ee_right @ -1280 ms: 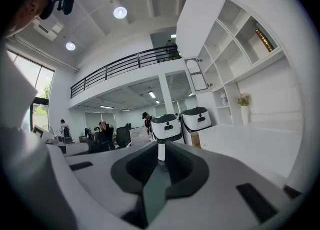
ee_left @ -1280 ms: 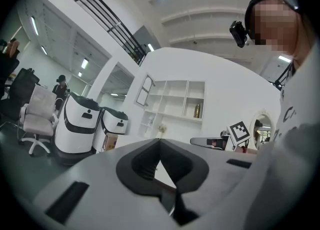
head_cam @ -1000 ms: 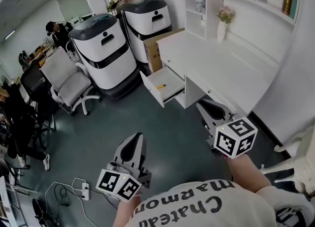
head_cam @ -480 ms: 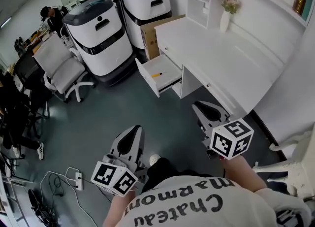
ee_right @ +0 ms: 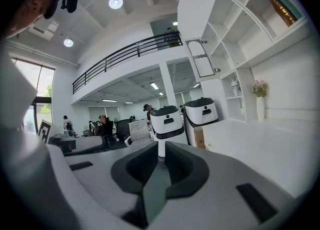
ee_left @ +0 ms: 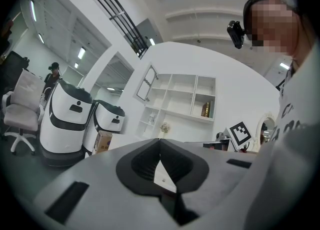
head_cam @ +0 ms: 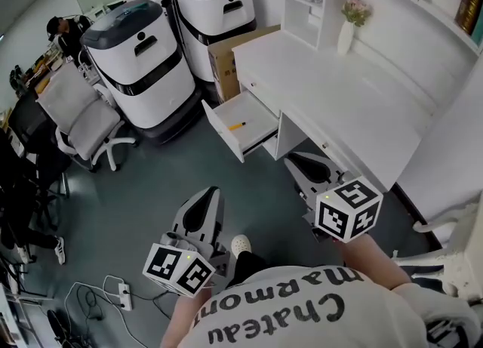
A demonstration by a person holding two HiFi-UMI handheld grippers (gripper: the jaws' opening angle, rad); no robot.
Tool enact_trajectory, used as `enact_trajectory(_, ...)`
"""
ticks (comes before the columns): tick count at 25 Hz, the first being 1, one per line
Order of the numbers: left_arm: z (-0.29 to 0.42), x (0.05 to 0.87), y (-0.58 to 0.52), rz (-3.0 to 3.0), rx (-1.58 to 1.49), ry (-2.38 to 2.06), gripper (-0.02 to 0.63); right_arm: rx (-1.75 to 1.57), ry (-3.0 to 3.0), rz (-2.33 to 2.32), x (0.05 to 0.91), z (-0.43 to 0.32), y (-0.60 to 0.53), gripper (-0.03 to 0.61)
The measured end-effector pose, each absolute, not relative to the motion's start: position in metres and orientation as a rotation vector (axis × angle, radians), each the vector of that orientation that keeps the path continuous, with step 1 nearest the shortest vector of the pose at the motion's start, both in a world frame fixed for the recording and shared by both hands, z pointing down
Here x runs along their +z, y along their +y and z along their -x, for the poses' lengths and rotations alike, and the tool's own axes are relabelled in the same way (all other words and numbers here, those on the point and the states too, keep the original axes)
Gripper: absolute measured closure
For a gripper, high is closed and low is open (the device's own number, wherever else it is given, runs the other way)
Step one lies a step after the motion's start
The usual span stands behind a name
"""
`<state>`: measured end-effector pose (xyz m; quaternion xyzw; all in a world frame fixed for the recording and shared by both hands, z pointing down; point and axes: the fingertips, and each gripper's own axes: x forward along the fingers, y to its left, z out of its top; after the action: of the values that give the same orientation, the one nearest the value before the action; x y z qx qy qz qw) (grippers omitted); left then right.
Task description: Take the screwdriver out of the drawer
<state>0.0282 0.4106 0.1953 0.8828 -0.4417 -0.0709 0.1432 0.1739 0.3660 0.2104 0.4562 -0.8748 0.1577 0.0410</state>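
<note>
White T-shirt [head_cam: 302, 316] with dark lettering. Left gripper [head_cam: 207, 192] at seven o'clock and right gripper [head_cam: 291, 160] at four are grey with black pads. Each bears a black-and-white marker cube [head_cam: 347, 209].

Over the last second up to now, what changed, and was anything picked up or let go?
The person has stepped toward the desk. It and the open drawer look slightly nearer in the head view. A white shoe has come into view between the left gripper and right gripper. Nothing was grasped or released. Unchanged: both grippers shut and empty, screwdriver lying in the drawer.
</note>
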Motion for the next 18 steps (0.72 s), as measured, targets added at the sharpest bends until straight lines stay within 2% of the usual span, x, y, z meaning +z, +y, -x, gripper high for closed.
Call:
enact_trajectory(8,0.014,0.159,0.319,-2.615,-0.212,-1.204,0.589,0.465,-2.676,-1.466,0.183,-0.133,0.284,0.522)
enact_trajectory(18,0.064,0.154,0.229,-2.673,-0.195,-1.136,0.589,0.450,-2.668,-1.599,0.176,-0.091,0.197,0.522)
